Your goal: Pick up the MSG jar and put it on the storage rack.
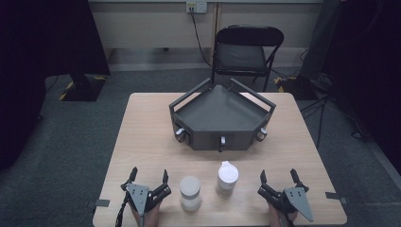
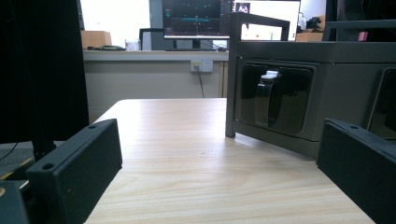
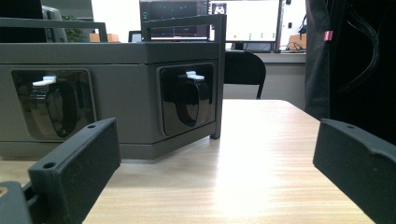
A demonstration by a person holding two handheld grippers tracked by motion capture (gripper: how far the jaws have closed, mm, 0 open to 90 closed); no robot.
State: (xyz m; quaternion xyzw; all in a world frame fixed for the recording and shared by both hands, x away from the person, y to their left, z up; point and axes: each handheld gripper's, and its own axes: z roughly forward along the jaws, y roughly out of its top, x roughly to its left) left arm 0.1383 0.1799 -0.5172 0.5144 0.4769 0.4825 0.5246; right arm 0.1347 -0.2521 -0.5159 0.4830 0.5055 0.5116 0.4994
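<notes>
Two white lidded jars stand near the table's front edge: one jar (image 1: 190, 192) left of centre, the other jar (image 1: 227, 178) slightly farther back, with a tab on its lid. My left gripper (image 1: 148, 177) rests on the table to the left of them, jaws wide apart, nothing between them. My right gripper (image 1: 279, 175) rests to the right of the jars, also open and empty. A dark grey angular tray (image 1: 222, 115) stands mid-table beyond them, and its front panels (image 2: 280, 100) (image 3: 187, 100) carry dark hook-like latches.
The wooden table (image 1: 146, 137) has bare room left and right of the tray. A black folding chair (image 1: 243, 54) stands behind the table. Dark curtains and stands flank the floor on both sides. Monitors (image 2: 196, 18) sit on a desk at the far wall.
</notes>
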